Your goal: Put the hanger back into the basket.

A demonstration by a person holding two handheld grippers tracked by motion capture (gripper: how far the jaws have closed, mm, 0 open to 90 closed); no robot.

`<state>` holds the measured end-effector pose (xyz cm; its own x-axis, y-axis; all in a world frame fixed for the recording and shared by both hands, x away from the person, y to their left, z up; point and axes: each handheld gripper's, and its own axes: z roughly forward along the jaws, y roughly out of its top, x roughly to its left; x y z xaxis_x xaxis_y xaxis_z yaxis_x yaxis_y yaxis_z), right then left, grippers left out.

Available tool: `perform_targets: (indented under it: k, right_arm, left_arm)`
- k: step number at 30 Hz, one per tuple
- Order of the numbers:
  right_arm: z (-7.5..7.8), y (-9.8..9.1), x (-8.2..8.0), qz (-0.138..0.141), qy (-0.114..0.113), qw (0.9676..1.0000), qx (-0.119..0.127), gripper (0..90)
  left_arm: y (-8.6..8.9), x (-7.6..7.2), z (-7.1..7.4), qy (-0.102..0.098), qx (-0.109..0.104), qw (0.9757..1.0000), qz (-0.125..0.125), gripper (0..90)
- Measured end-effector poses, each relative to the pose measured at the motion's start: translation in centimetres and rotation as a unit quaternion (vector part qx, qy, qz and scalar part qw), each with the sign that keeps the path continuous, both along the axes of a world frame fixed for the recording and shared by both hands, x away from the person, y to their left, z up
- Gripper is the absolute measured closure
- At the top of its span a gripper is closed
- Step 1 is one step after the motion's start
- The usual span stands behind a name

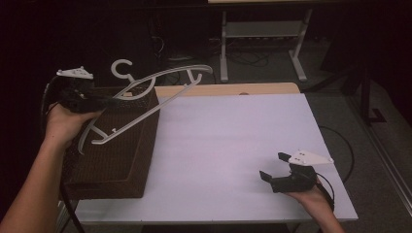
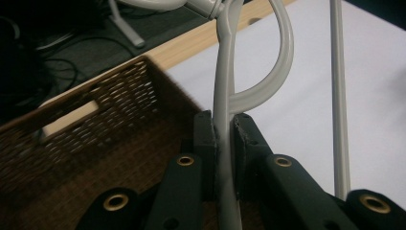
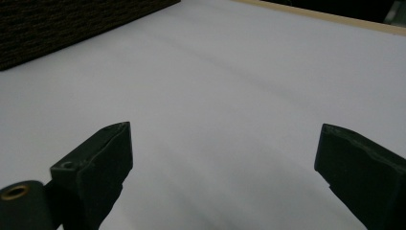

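A pale grey plastic clothes hanger (image 1: 160,77) hangs tilted in the air over a brown wicker basket (image 1: 116,160) at the table's left side. My left gripper (image 1: 112,102) is shut on one arm of the hanger, near its hook (image 1: 121,68). In the left gripper view the two black pads (image 2: 206,139) clamp the hanger's arm (image 2: 222,72), with the basket (image 2: 95,110) below. My right gripper (image 1: 273,166) rests low over the white table top (image 1: 223,141) at the front right. Its jaws stand wide apart with nothing between them (image 3: 225,139).
The basket's dark wall (image 3: 72,19) lies far to the left of my right gripper. A wooden strip (image 1: 228,89) runs along the table's far edge. Behind the table stand a metal frame's legs (image 1: 262,39) and cables on the floor.
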<state>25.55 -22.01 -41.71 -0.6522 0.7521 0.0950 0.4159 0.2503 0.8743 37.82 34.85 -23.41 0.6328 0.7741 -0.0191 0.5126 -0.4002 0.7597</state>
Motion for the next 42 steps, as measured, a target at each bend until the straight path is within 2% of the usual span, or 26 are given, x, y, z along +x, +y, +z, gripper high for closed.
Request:
perform_targets:
  k: [11,23,26,30,31,35,37,42]
  right_arm:
    - [0.0,0.0,0.0,-0.001,0.002,1.0000,0.000,5.3]
    - [-0.1,0.0,0.1,-0.002,0.003,1.0000,0.001,5.3]
    - [-0.1,0.1,0.1,-0.004,0.004,1.0000,0.003,5.4]
    - [-0.1,0.0,0.1,-0.006,0.005,1.0000,0.005,5.4]
    - [-0.1,0.0,0.1,-0.006,0.005,1.0000,0.004,5.4]
    - [-0.1,0.0,0.2,-0.007,0.005,1.0000,0.004,5.5]
    - [-0.1,0.0,0.2,-0.007,0.004,1.0000,0.004,5.6]
    - [-0.1,-0.1,0.2,-0.007,0.003,1.0000,0.003,5.6]
  left_arm:
    - [4.3,-1.0,-1.0,0.008,0.011,0.9989,0.044,81.7]
    - [9.3,-2.1,-2.7,0.018,0.022,0.9945,0.101,81.7]
    - [10.5,-2.3,-3.2,0.021,0.017,0.9931,0.114,81.7]
    - [11.4,-2.4,-3.7,0.027,0.025,0.9916,0.124,81.7]
    - [11.9,-2.5,-4.1,0.030,0.028,0.9905,0.132,81.7]
    - [12.6,-2.6,-4.7,0.036,0.031,0.9892,0.139,81.7]
    - [12.9,-2.7,-4.9,0.038,0.040,0.9884,0.142,81.7]
    - [13.6,-2.9,-5.2,0.042,0.040,0.9874,0.147,81.7]
